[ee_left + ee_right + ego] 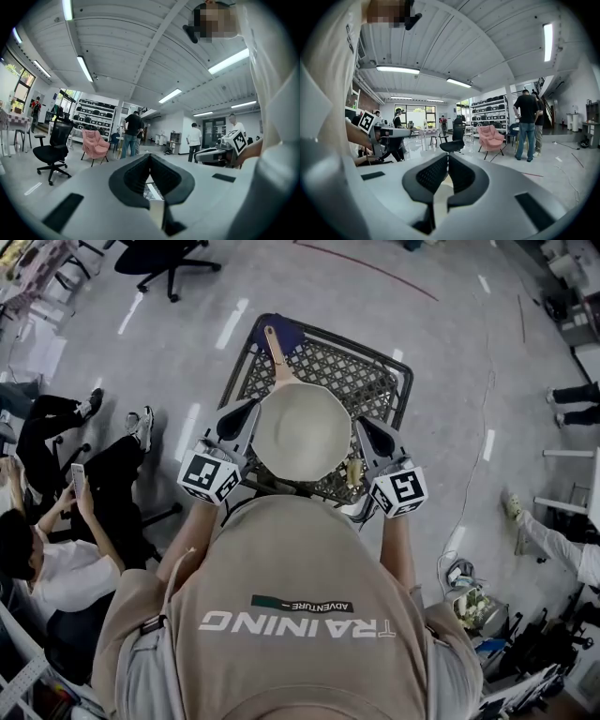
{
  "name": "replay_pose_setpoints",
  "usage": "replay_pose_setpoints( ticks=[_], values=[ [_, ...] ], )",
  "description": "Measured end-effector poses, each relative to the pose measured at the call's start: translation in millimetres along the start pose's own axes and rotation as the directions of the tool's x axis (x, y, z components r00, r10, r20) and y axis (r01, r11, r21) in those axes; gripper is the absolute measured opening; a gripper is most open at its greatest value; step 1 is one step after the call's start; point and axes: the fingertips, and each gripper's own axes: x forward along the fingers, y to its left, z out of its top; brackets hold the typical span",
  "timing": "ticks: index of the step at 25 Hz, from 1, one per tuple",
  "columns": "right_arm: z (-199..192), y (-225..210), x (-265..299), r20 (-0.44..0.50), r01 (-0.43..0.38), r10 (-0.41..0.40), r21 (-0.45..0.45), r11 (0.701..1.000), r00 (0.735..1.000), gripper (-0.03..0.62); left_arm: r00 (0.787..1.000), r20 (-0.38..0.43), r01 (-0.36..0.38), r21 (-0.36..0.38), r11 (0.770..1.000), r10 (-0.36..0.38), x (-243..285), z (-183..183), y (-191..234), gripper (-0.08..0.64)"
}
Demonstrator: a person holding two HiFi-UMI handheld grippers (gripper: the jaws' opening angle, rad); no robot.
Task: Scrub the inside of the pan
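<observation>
A round pan (302,432) with a pale cream inside and a wooden handle (277,357) pointing away from me rests on a black wire-mesh table (361,376). My left gripper (248,409) sits just off the pan's left rim and my right gripper (364,425) just off its right rim, both pointing away from me. In the left gripper view the left gripper (150,157) has its jaws meeting at the tips, with nothing held. The right gripper (446,157) is likewise shut and empty. A small yellowish object (354,471) lies on the mesh by the right gripper.
Seated people (56,521) are close on the left, another person (562,549) stands at the right. A black office chair (169,259) stands beyond the table. A pink armchair (491,136) and standing people (528,124) are further off. Cables and clutter (473,606) lie on the floor at right.
</observation>
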Motion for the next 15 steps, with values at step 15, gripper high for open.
replay_pose_setpoints(
  ticks=[15],
  values=[
    [-51.0,-20.8,-9.0,-0.042,0.014,-0.010,0.101,0.995,0.999,0.018,0.998,-0.034,-0.046,0.002,0.999,0.046,-13.6,-2.3,-13.6,0.017]
  ],
)
